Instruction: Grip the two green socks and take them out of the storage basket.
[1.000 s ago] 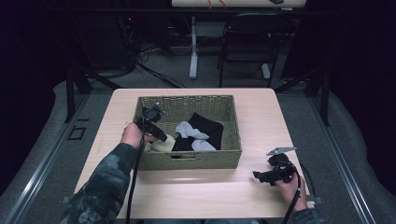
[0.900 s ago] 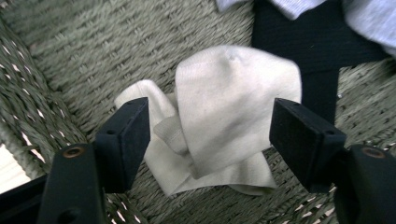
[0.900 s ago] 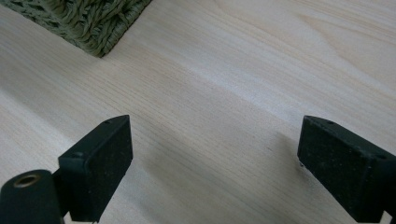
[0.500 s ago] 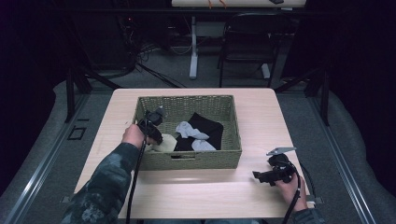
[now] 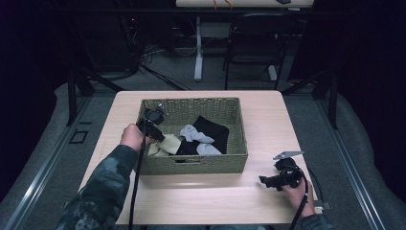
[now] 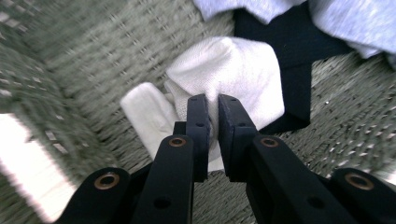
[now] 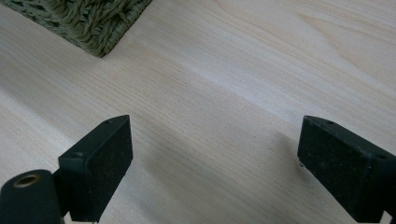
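In the high view, the left gripper point(image 5: 154, 125) sits inside the woven basket point(image 5: 238, 158) at centre frame, over a cream sock point(image 5: 168, 143) at the basket's lower left, beside grey socks point(image 5: 196, 135) and a black cloth point(image 5: 213, 129). The right gripper point(image 5: 277, 178) rests low over the counter point(image 5: 210, 201) at lower right, well apart from the basket. From here the left fingers are too small to read. In the left gripper view, the fingers point(image 6: 198, 126) have just been closing and now pinch a fold of the cream sock point(image 6: 243, 74) at centre frame, so the step in hand looks like the pick-up; the next move likely calls for a straight lift clear of the basket wall point(image 6: 56, 60). How much cloth is caught stays hidden behind the fingers, and the left side is blurred. In the right gripper view, the fingers point(image 7: 100, 163) stand spread wide over bare counter point(image 7: 233, 70), holding nothing; a basket corner point(image 7: 93, 23) is cut off at upper left.
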{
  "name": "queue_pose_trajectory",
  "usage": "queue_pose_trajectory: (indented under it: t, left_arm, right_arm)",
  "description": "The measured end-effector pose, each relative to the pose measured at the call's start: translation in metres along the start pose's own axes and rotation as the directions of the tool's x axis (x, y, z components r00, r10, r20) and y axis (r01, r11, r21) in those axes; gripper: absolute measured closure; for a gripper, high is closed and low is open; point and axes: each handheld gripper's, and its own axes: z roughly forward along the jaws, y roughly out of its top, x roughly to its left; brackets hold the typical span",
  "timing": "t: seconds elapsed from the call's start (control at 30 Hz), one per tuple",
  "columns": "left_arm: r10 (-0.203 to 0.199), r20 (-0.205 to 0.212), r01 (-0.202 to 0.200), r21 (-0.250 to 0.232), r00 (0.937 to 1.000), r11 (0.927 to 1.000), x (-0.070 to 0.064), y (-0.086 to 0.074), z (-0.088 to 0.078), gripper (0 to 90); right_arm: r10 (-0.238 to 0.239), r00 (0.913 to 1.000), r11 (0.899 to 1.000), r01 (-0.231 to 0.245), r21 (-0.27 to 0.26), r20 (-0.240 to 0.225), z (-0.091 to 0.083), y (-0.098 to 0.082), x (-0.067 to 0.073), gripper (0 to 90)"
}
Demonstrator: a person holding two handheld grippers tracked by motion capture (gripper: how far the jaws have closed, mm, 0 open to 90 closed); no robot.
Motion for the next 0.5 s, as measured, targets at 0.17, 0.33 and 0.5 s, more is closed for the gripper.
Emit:
queue_pose_trajectory:
  t: [0.17, 0.33, 0.5]
  left_arm:
    - [0.003, 0.000, -0.003, -0.049, 1.0000, 0.9988, 0.000, 0.001, -0.019, 83.4]
    - [0.009, -0.016, -0.011, -0.076, 0.9998, 0.9970, 0.001, 0.002, -0.033, 83.4]
    - [0.006, -0.017, -0.008, -0.114, 0.9998, 0.9935, 0.003, 0.002, -0.047, 83.4]
  right_arm:
    - [-0.005, 1.0000, 1.000, 0.005, 0.007, 0.007, -0.001, 0.000, -0.001, 9.7]
    - [-0.006, 1.0000, 1.000, 0.006, 0.009, 0.006, 0.000, 0.000, -0.001, 9.7]
    - [0.004, 1.0000, 1.000, -0.004, 0.001, 0.006, -0.002, -0.002, -0.002, 9.7]
